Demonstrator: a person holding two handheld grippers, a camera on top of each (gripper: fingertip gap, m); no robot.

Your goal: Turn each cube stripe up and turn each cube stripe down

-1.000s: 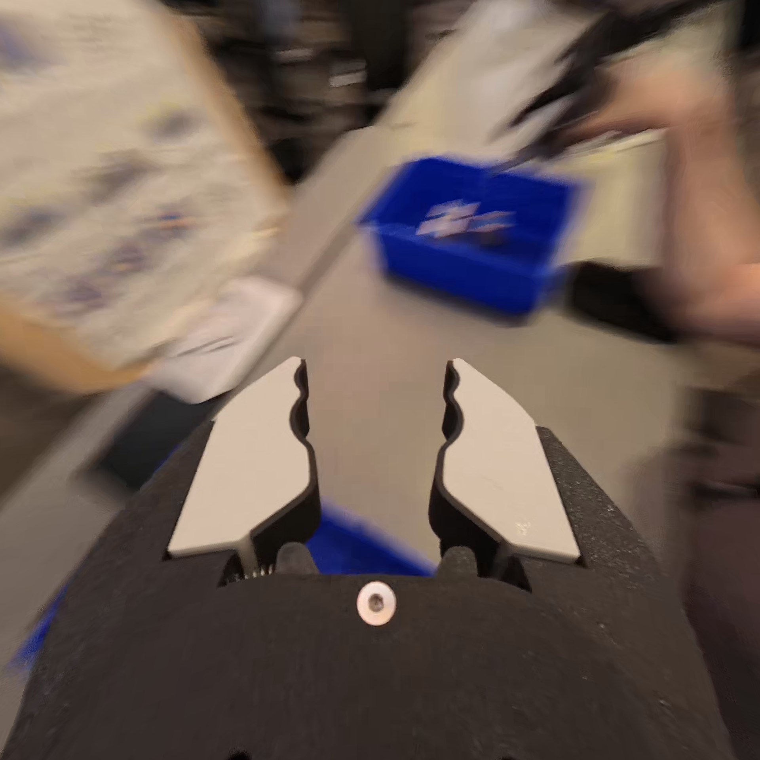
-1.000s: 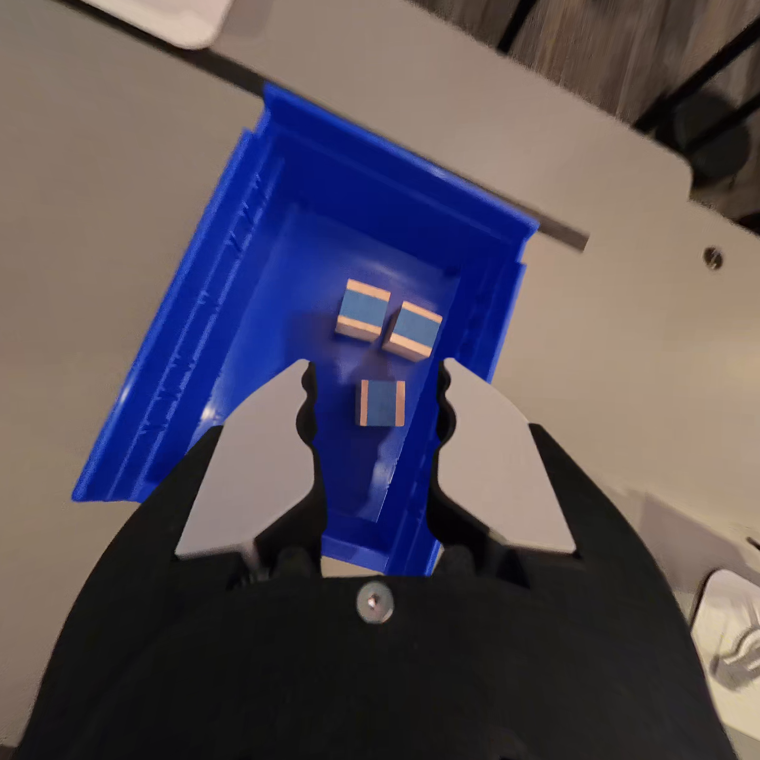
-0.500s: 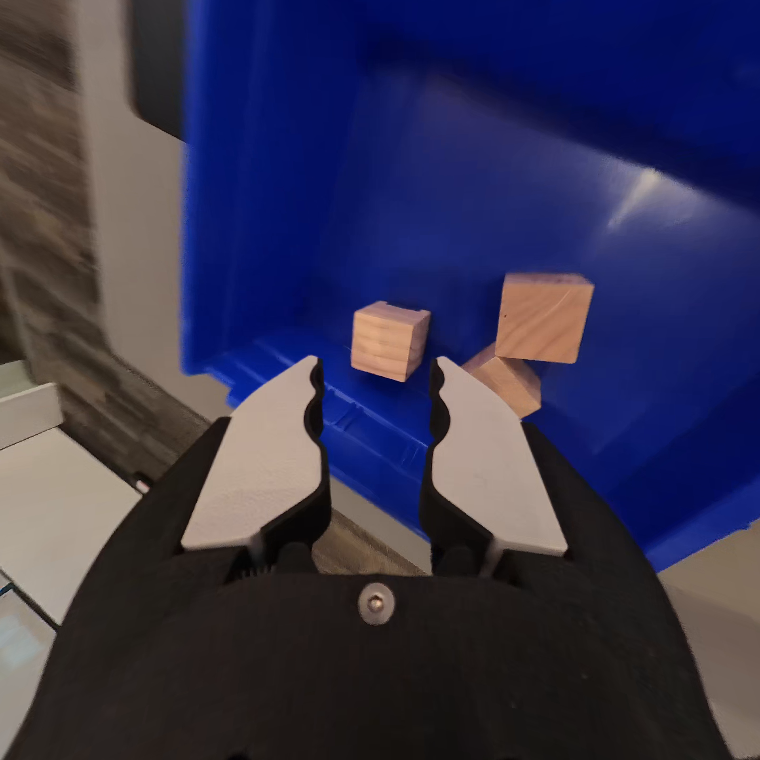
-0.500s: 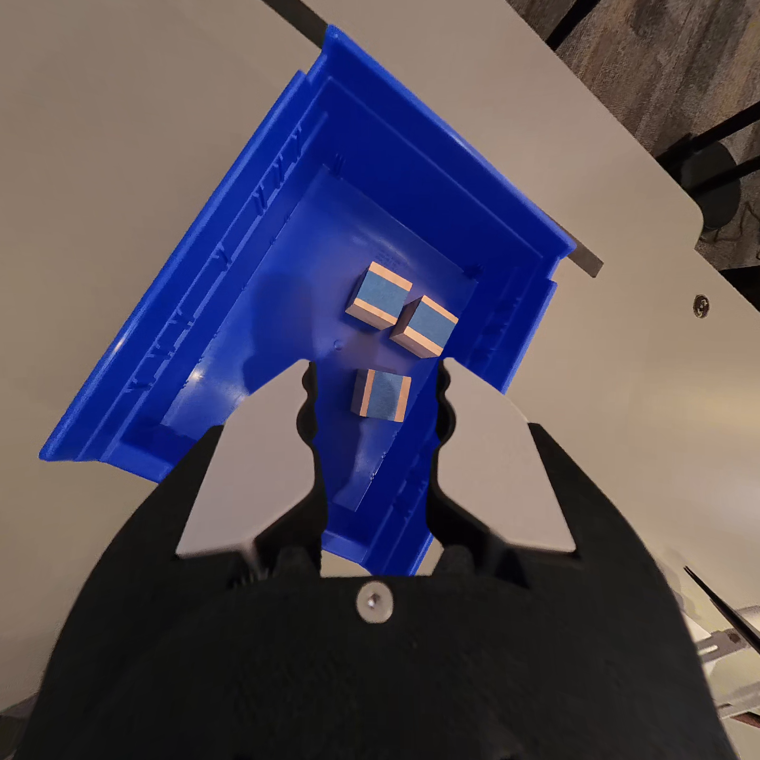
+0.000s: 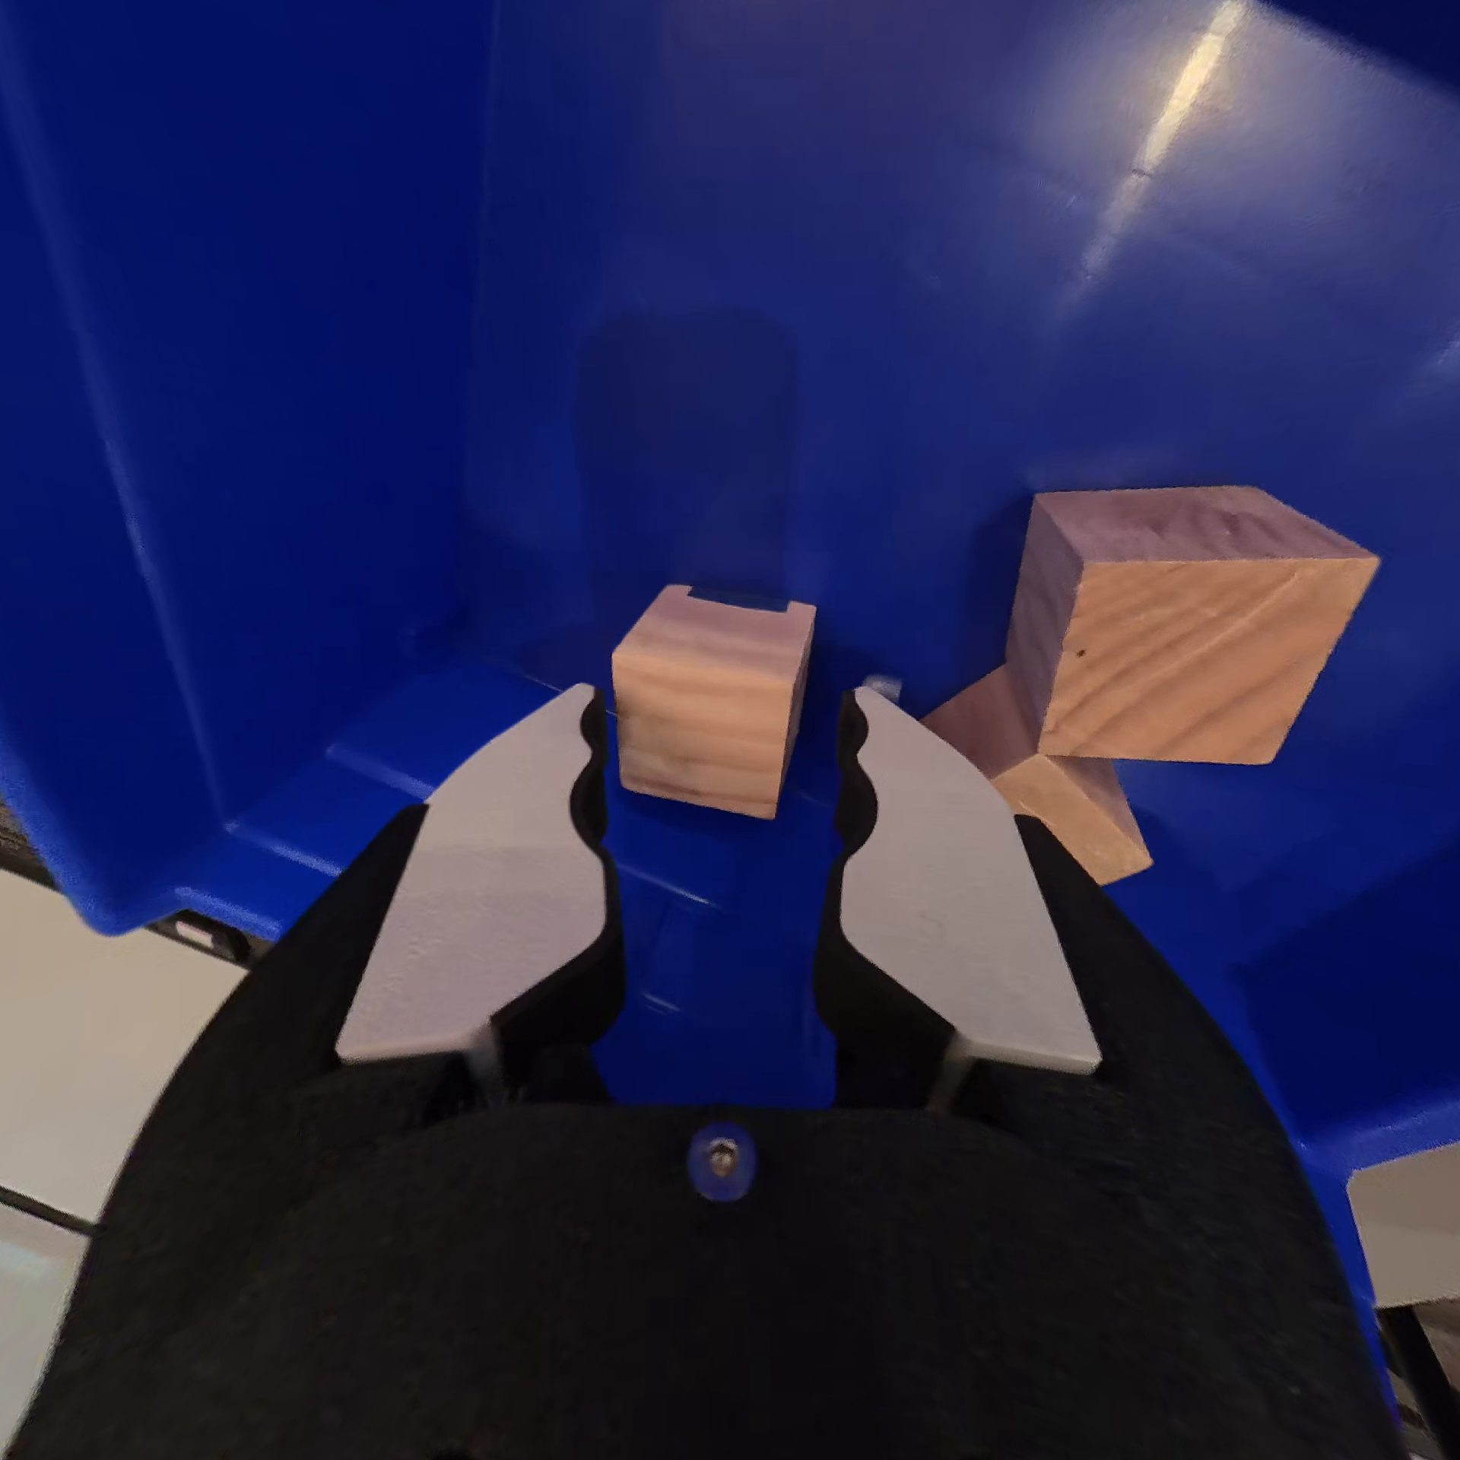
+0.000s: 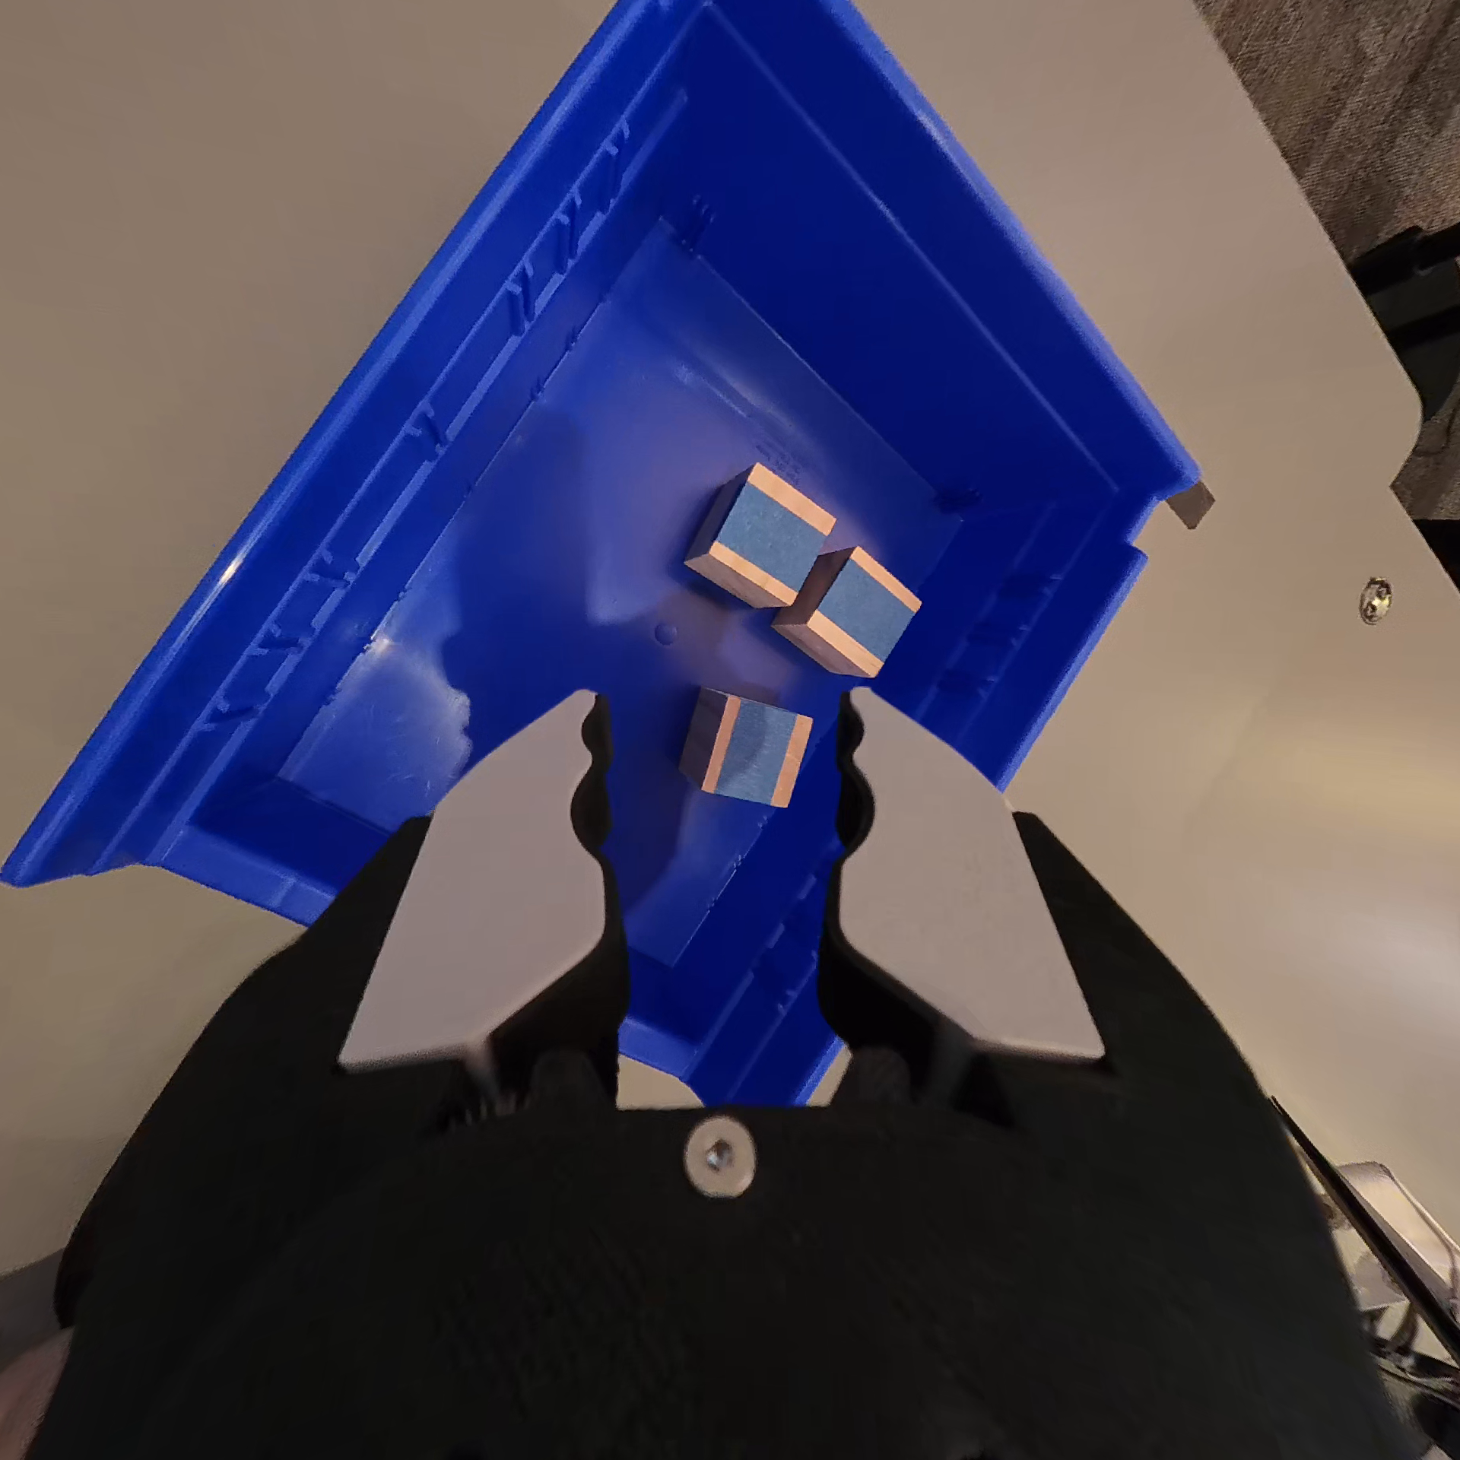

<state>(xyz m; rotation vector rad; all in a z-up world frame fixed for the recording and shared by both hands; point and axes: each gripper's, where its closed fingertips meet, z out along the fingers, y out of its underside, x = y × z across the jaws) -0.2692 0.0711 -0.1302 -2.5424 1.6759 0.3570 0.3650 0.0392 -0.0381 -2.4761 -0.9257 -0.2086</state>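
Left wrist view: the left gripper (image 5: 720, 715) stands open and empty inside a blue bin (image 5: 237, 395), the near wooden cube (image 5: 711, 703) dead ahead, just beyond its tips and narrower than the gap. The right gripper (image 6: 720, 715), also open and empty, hovers well above three stripe-up cubes, so the left is judged nearer.

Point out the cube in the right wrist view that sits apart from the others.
The cube nearest the open tongs; the other two touch.
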